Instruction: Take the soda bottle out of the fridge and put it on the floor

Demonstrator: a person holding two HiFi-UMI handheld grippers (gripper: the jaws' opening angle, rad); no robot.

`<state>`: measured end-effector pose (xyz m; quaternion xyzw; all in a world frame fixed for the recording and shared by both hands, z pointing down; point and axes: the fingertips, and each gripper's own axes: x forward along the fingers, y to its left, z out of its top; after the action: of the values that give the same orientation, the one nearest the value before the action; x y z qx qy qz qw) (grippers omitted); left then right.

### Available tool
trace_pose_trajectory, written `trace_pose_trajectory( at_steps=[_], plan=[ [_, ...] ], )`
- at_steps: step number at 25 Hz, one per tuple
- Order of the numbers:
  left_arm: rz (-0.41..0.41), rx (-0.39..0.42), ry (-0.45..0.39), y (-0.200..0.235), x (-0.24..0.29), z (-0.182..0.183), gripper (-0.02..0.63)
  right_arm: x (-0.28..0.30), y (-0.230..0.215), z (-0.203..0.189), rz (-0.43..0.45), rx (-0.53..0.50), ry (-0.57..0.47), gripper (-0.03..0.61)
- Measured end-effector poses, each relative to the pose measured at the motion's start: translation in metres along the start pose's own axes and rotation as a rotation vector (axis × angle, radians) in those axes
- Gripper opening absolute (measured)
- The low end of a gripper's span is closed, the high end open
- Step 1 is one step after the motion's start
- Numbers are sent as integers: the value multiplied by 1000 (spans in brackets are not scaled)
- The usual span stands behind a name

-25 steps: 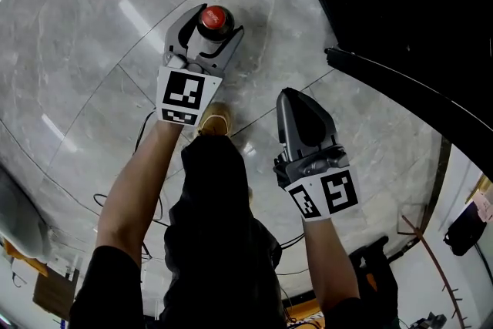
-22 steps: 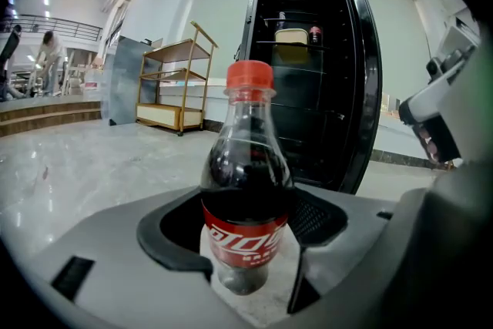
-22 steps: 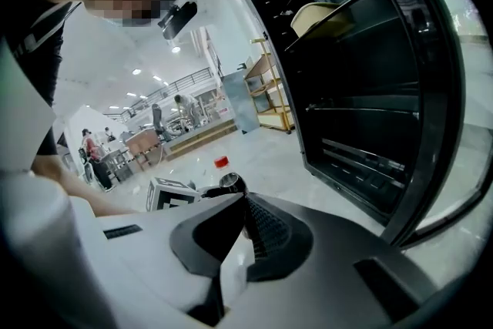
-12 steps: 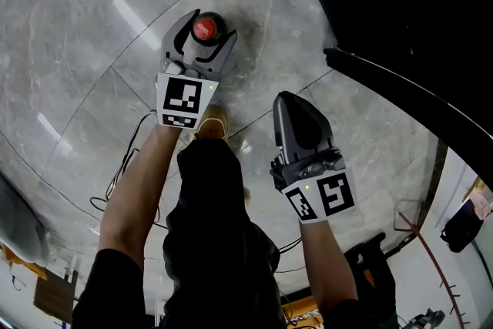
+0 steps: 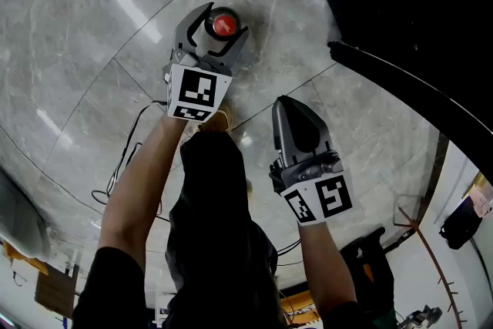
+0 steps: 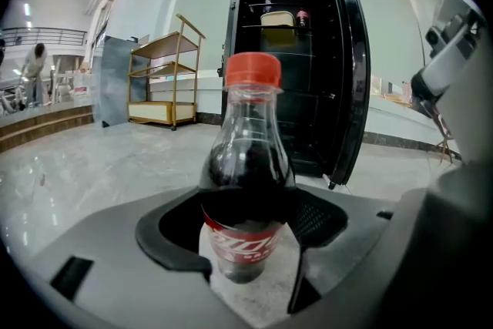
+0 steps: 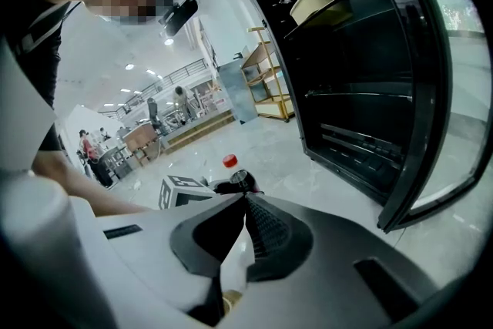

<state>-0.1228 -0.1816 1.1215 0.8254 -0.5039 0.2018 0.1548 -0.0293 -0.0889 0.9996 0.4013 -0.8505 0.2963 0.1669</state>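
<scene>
One curvy clear-plastic red-capped soda bottle (image 6: 248, 189) clamped in left gripper (image 5: 223, 18) fingers; right gripper (image 5: 286, 104) fingers together.

**Left tongs** (image 5: 223, 18): grey moulded shell; curved jaws lined in black; inner pad (image 6: 311, 219) mesh-textured.

**Right tongs** (image 5: 286, 105): matching grey shell, wedge-shaped from above; black ribbed pad (image 7: 266, 230) inside.

**Marker cubes:** white faces printed with black square codes, one at the rear of each tool: left cube (image 5: 199, 92), right cube (image 5: 320, 198).

**Clothing:** black short sleeve (image 5: 108, 283) on each arm; dark trousers (image 5: 212, 189); one tan shoe (image 5: 216, 119) showing beyond the knee.
</scene>
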Motion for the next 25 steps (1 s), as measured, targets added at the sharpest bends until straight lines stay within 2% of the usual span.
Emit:
trace_pose_trajectory(
  at_steps=[4,10,14,20,25],
  plan=[
    [1,-26,0,5,-1,1,313,-4,6,-3,5,10,11,25],
    [-36,-18,22,-5,-4,-3,315,-7,7,1,-6,18,14,25],
    [-23,-35,37,-5,-9,-1,325,-11,8,6,-17,14,22,25],
    [-39,-28,45,-5,-40,29,327,-26,19,25,-48,20,31,25],
    [-41,-22,63,-3,-75,69,327,-48,35,65,-60,11,22,25]
  ],
)
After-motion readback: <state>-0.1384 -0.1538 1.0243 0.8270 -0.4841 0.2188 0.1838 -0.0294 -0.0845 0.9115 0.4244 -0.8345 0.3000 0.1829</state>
